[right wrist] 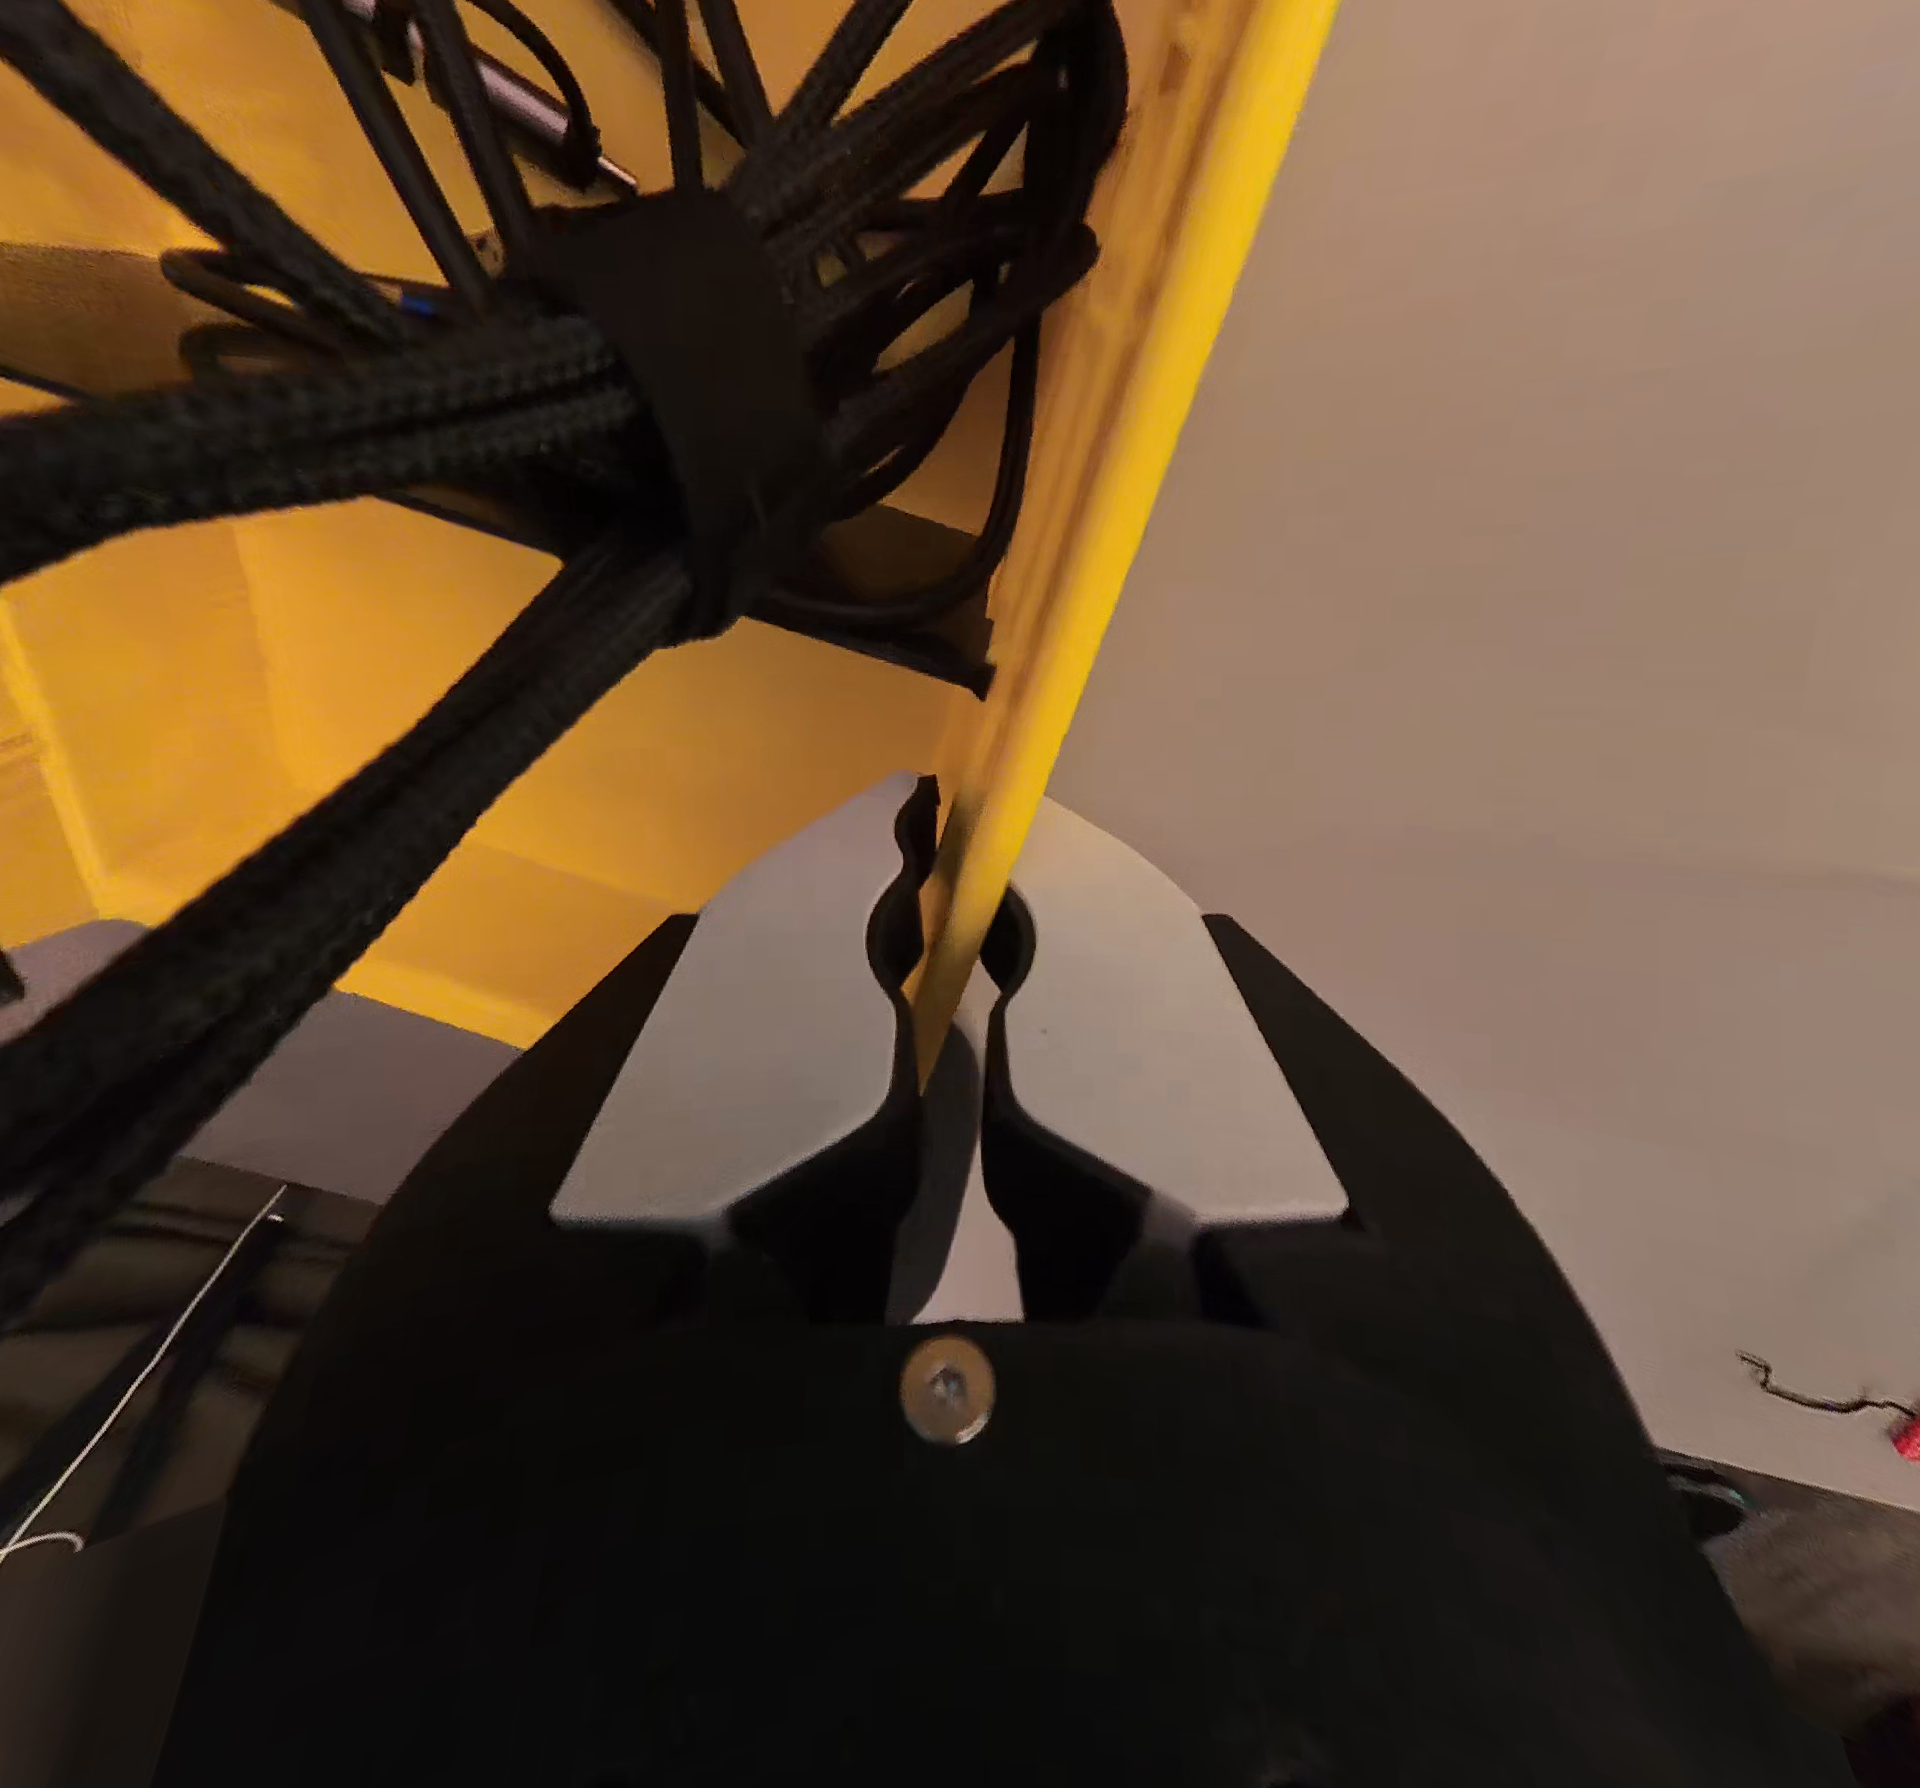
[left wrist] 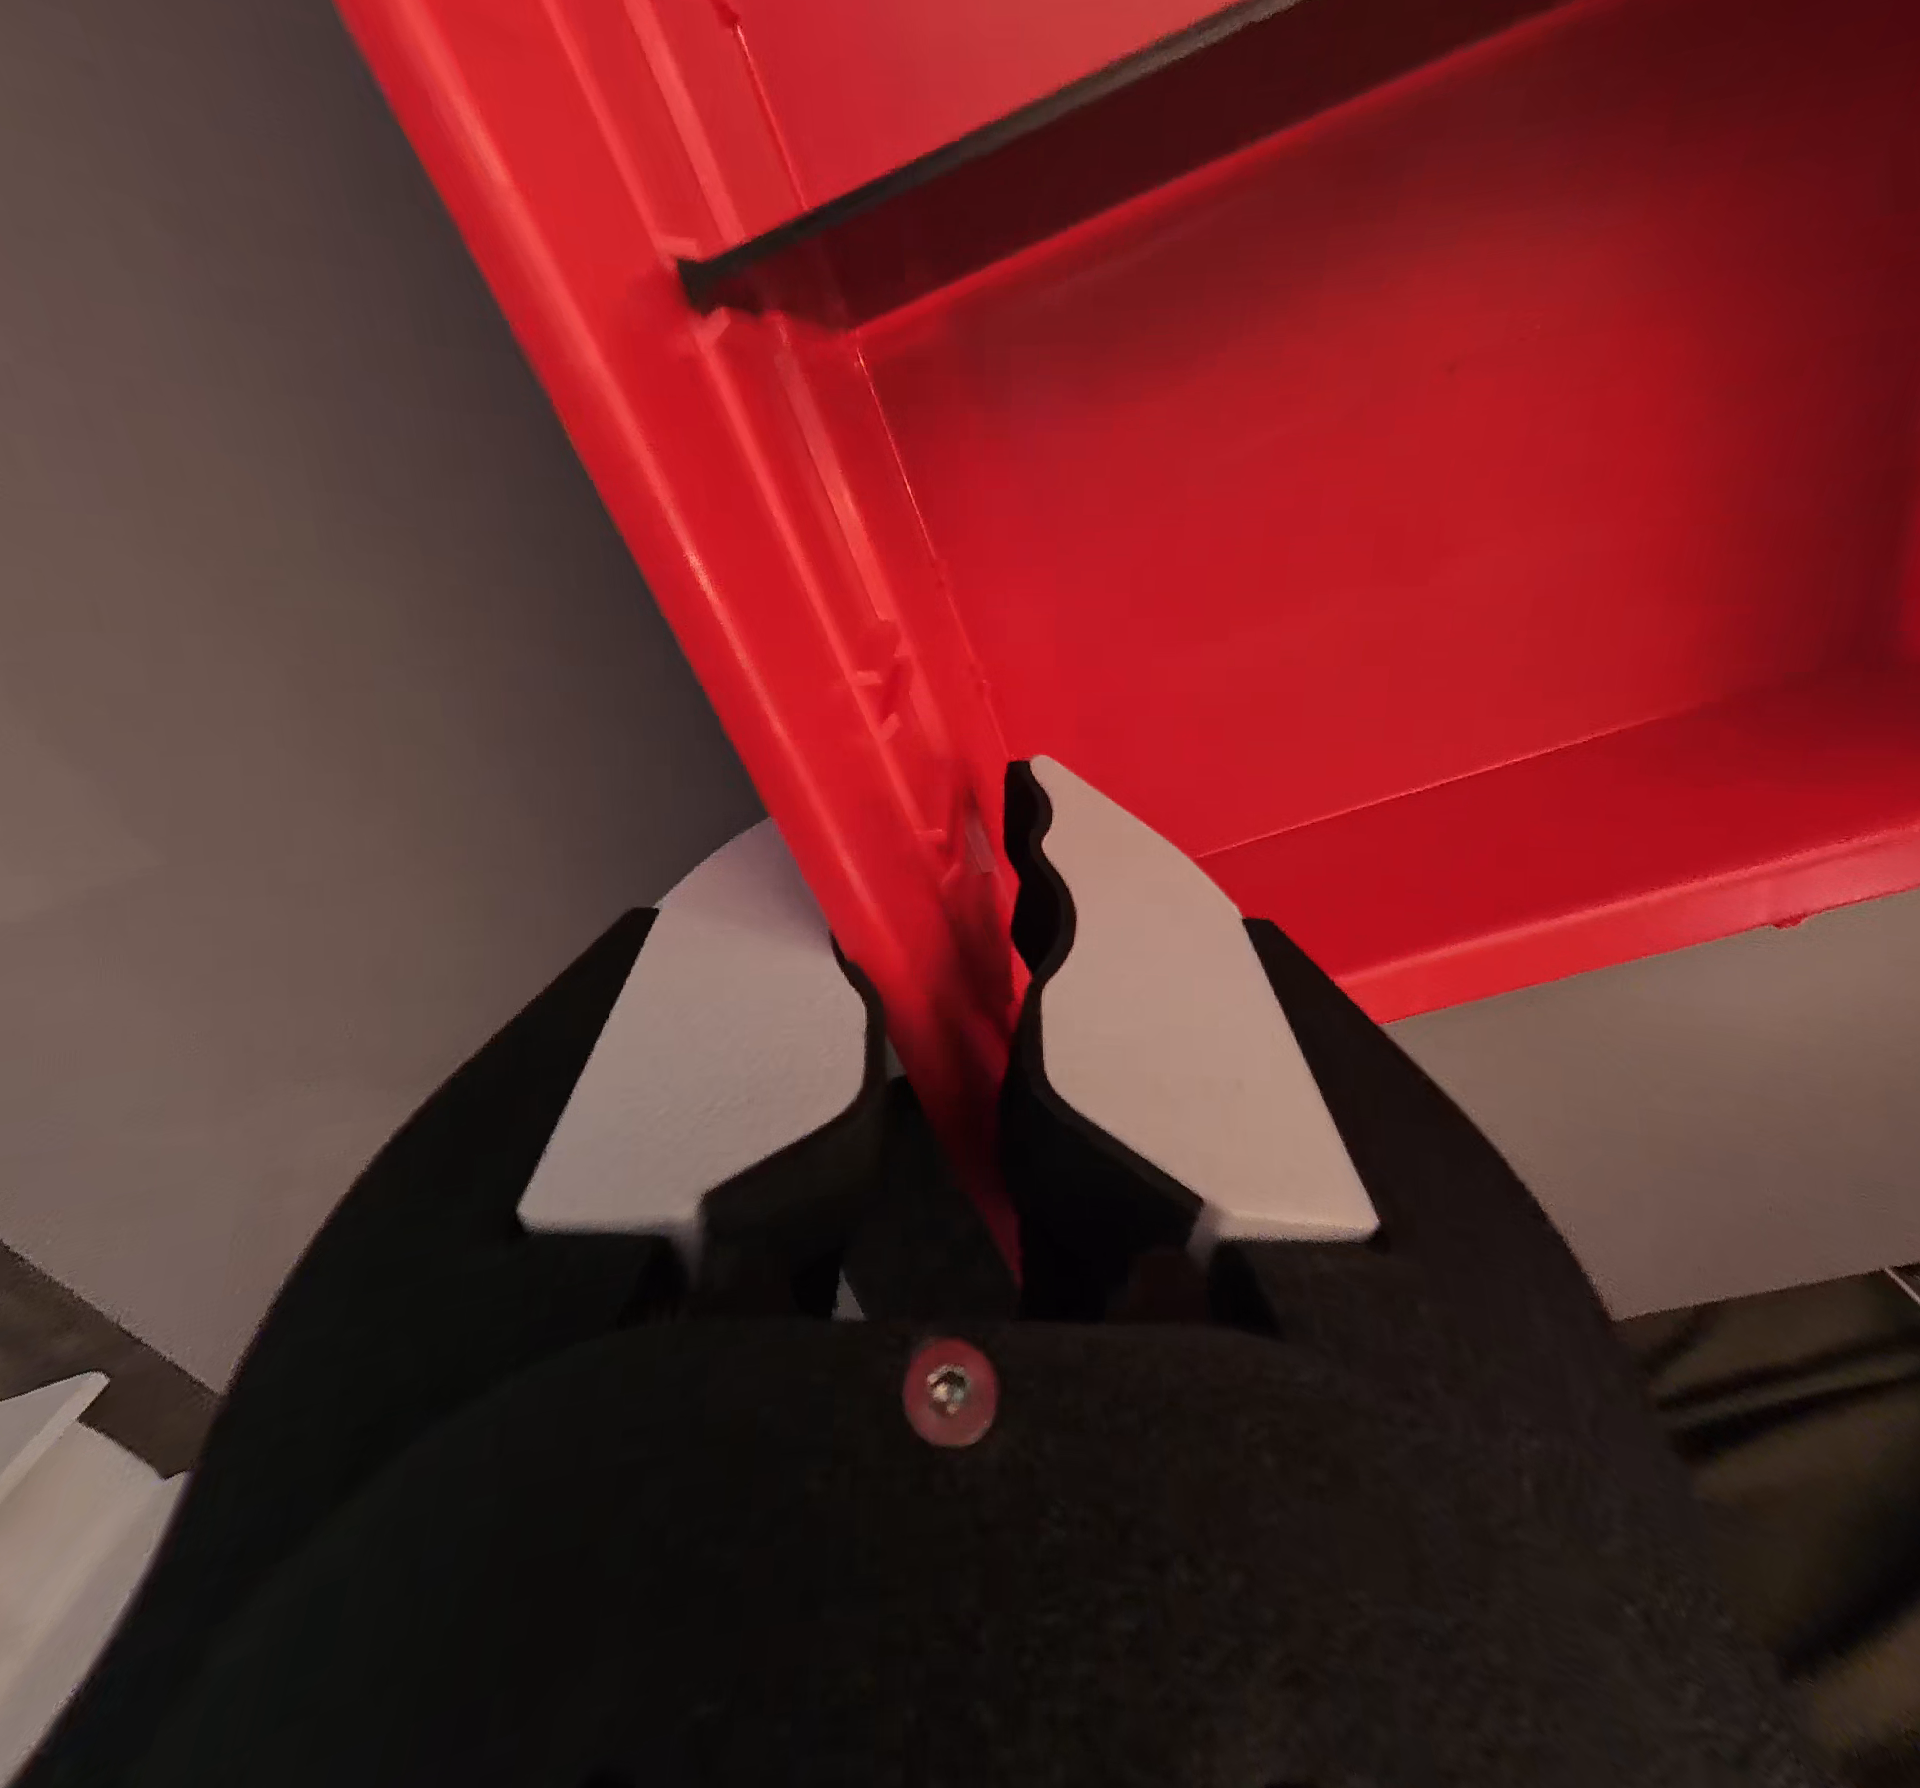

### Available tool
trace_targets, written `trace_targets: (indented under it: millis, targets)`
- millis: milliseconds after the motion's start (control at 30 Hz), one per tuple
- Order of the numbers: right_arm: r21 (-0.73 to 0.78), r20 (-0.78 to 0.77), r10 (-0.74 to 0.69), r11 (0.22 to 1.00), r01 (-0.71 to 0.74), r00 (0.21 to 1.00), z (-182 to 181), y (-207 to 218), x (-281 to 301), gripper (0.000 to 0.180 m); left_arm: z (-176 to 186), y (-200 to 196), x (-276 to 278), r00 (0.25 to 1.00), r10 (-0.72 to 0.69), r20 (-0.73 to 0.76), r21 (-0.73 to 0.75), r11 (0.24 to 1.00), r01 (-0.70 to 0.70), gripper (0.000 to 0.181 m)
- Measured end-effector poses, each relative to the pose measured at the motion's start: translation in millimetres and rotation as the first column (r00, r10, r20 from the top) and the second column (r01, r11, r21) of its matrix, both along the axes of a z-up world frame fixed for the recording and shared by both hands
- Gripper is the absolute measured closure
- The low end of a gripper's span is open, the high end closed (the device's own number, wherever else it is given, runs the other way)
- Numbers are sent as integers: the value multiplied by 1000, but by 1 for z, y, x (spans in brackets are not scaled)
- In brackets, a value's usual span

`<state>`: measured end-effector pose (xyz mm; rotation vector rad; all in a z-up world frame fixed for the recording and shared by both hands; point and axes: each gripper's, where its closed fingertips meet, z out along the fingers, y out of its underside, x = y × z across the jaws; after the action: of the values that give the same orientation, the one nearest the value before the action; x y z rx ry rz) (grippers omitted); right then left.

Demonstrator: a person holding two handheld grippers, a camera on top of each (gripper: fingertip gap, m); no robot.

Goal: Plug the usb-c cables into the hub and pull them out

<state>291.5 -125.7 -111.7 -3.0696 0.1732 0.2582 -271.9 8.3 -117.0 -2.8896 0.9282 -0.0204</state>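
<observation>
Pinching the rim of a red bin [left wrist: 1351, 512], the left gripper [left wrist: 935, 865] has one finger inside the wall and the other outside, its jaws pressed onto the thin plastic edge that runs away from the camera toward the far left. Only the inner fingertip [left wrist: 1081, 865] shows clearly; the outer one is mostly hidden behind the rim. A black divider [left wrist: 1195, 107] crosses the bin on the far side, and the near compartment shows bare red floor. The bin rests on a pale table [left wrist: 260, 491], which fills the left of that view. On the other side, the right gripper [right wrist: 961, 865] is clamped the same way on the right-hand wall of a yellow bin [right wrist: 1174, 367], the wavy black pads [right wrist: 899, 891] squeezing the edge between them. Inside the yellow bin lies a tangle of black braided cables [right wrist: 312, 450], bundled by a black strap [right wrist: 707, 377] near the middle of the heap and fanning out toward the far side and the near left. Among them at the far left is a slim grey hub [right wrist: 436, 55], lying slantwise under several strands; whether any plug sits in it cannot be told from here. The pale table [right wrist: 1558, 595] stretches off to the right of the yellow wall, and a small red scrap [right wrist: 1907, 1437] with a dark thread lies at its near right edge.
</observation>
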Motion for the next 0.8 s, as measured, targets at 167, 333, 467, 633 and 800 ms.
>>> trace_targets:
  millis: [167, 333, 467, 633, 800]
  targets:
    - [-39, 66, 86, 996, -84, 994, 0, 10, -21, 170, 0, -5, 6, 999, -21, -34, -4, 1000, 21, 159]
    - [-19, 61, 163, 987, -162, 985, 0, 27, -49, 169, 0, -12, 9, 999, -31, -22, -24, 999, 30, 156]
    - [-16, 108, 206, 979, -206, 973, -2, 39, -70, 169, 0, -16, 10, 998, -54, -16, -33, 998, 54, 151]
    - [-19, 108, 212, 977, -211, 971, -2, 43, -97, 168, 0, -19, 12, 997, -75, 3, -42, 996, 75, 147]
    - [-34, 122, 255, 967, -252, 959, -2, 40, -107, 160, 0, -19, 12, 996, -78, 44, -51, 995, 80, 149]
